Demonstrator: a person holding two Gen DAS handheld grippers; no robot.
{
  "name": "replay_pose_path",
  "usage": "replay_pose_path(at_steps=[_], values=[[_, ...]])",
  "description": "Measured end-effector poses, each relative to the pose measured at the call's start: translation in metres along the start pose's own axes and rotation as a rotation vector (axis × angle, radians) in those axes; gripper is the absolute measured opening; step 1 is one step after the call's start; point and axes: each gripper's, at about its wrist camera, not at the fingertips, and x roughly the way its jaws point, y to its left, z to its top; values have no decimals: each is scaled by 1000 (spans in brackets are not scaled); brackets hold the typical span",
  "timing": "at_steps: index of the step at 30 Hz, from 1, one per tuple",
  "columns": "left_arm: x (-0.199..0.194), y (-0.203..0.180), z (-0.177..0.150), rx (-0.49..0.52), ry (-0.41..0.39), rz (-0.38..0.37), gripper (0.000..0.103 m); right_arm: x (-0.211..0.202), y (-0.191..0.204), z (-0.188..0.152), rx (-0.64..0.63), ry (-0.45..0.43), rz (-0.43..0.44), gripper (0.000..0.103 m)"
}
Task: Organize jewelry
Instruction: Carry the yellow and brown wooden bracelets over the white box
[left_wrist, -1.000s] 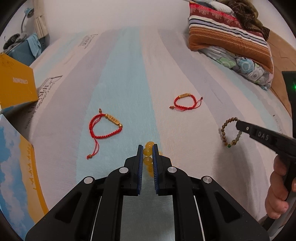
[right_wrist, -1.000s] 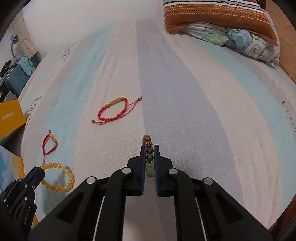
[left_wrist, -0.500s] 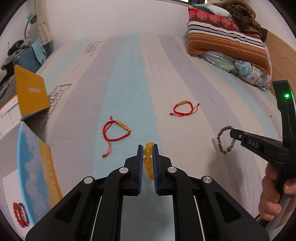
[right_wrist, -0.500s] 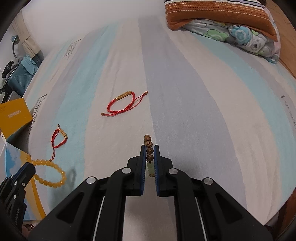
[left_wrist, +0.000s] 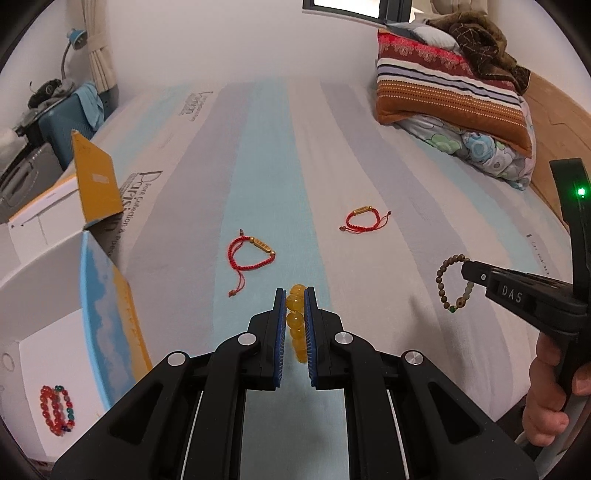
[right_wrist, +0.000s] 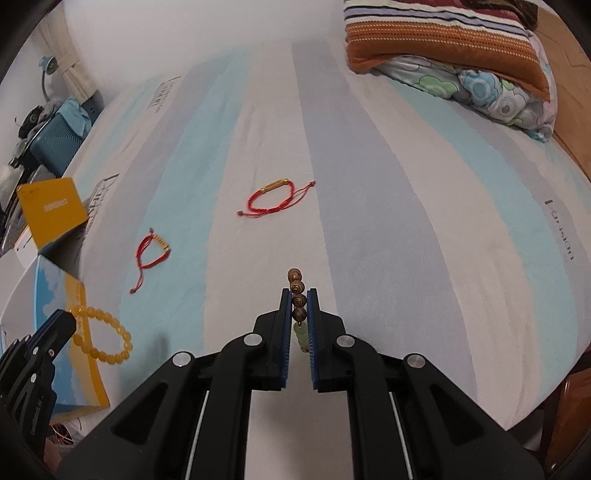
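Note:
My left gripper is shut on a yellow bead bracelet, held above the striped bed; the bracelet also hangs at the left in the right wrist view. My right gripper is shut on a brown wooden bead bracelet with a green bead; it dangles at the right in the left wrist view. Two red cord bracelets with gold bars lie on the bed, one near left and one farther right. An open white box at left holds red bead bracelets.
The box's blue-and-yellow lid stands upright at the bed's left edge. A yellow flap stands behind it. Striped and floral pillows lie at the far right. A blue case stands beyond the bed.
Both grippers have risen and drawn back with their bracelets. The bed looks farther away, and the white box with its red beads has come into the left wrist view.

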Motion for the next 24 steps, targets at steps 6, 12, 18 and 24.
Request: replay_pose_path(at_steps=[6,12,18,24], values=[[-19,13,-4,-4,-8,11,9,-22,23,-9,-53,-28,-7,7],[-37,29,-7,-15,-18,28,9,-41,49,-13,-85,-52,-4,7],[-57,51,-8,-32,-35,54,9,-53,81,-16,-122,-65,17,7],[-85,78,-8,-72,-66,70,9,-64,115,-19,-163,-78,40,7]])
